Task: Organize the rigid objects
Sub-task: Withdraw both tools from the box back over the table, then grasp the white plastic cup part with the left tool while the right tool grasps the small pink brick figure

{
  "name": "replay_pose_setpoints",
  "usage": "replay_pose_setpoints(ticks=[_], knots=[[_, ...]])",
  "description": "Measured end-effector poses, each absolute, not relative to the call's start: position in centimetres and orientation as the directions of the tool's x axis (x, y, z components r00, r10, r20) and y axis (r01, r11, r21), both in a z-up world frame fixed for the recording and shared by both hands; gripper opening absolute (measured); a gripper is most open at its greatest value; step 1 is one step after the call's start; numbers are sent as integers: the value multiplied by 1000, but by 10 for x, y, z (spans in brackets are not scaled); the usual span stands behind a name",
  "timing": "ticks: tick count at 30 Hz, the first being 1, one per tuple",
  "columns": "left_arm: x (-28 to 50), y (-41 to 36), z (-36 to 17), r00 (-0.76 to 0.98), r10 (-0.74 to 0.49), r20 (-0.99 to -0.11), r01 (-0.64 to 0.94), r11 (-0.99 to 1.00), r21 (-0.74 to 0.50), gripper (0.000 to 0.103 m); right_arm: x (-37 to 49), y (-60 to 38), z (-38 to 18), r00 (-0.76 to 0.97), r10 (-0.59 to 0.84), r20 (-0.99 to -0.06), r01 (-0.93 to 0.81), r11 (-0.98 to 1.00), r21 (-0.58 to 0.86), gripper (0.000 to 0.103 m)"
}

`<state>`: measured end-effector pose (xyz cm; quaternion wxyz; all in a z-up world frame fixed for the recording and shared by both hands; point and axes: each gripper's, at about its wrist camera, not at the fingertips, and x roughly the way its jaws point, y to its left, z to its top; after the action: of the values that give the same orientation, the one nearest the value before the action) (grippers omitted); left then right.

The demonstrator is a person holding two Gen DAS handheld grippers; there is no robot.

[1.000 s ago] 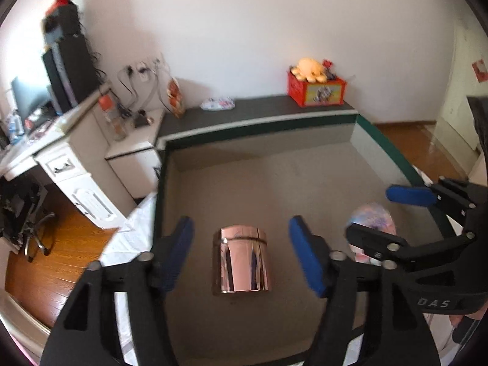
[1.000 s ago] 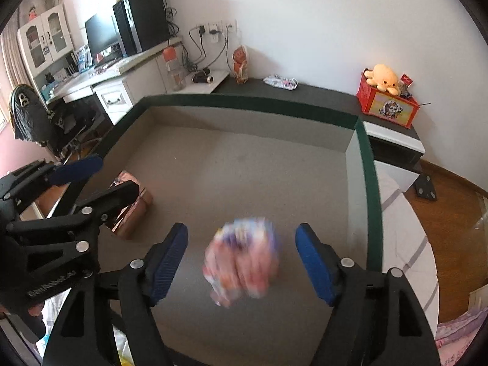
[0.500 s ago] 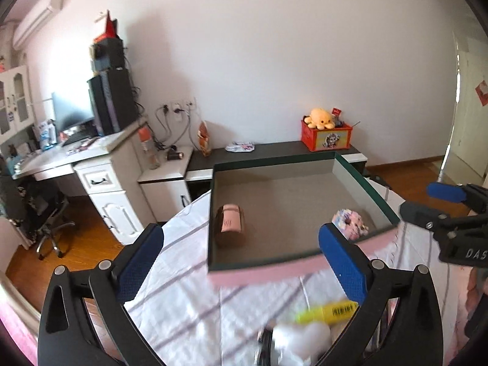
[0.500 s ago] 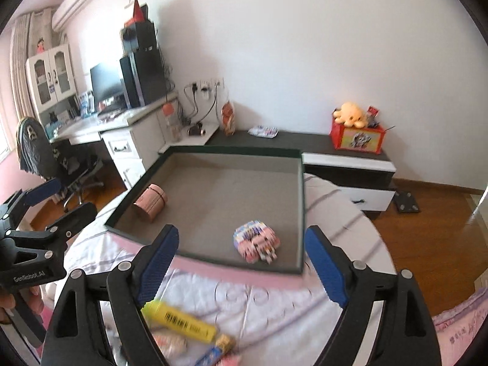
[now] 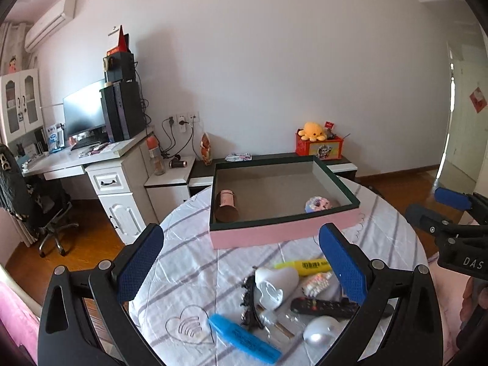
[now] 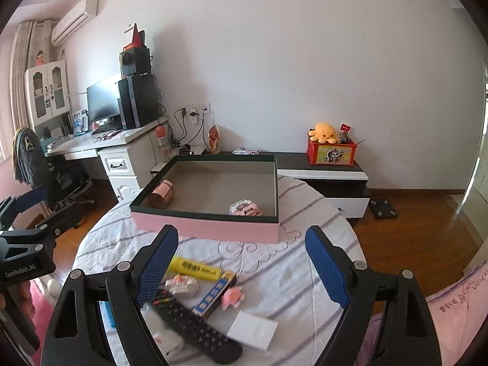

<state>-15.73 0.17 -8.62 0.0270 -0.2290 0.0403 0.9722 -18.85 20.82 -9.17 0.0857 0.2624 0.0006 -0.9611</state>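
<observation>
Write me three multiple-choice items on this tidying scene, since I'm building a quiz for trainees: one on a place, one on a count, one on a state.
1. Where does the black remote lie?
A. inside the pink box
B. on the striped cloth in front of the box
C. on the desk

2. How many objects lie inside the pink box?
A. none
B. two
C. five

3. How do the right tongs stand?
A. open, holding nothing
B. shut on the yellow highlighter
C. shut on the remote

Answers: 1 B, it rests on the cloth among the clutter. 2 B, only a pink cylinder and a small brick toy are in it. 3 A, the blue pads stand wide apart around nothing.
</observation>
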Motion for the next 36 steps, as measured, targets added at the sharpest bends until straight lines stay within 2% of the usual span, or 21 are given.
replay_pose_setpoints(ticks=[10,27,32,33,36], knots=[[-145,-6,-95,-880,23,-475,-56,-997,55,103,-169,220,-94,-846,-128,-518,128,-991,36,87],[-186,12,-173,-773,69,-630,-154,-985,81,103,-192,227,-171,-727,-117,-677,122,-992,41,87],[-205,24,-189,-757,73,-649,-175,-980,94,103,-197,229,-179,-715,-122,-688,122,-991,49,87],[-210,26,-192,-755,74,-652,-180,-979,97,102,-199,229,-179,-715,-124,-688,123,-991,51,87],[-222,30,-198,-741,77,-667,-194,-976,102,90,-203,228,-181,-711,-132,-691,130,-990,55,87]])
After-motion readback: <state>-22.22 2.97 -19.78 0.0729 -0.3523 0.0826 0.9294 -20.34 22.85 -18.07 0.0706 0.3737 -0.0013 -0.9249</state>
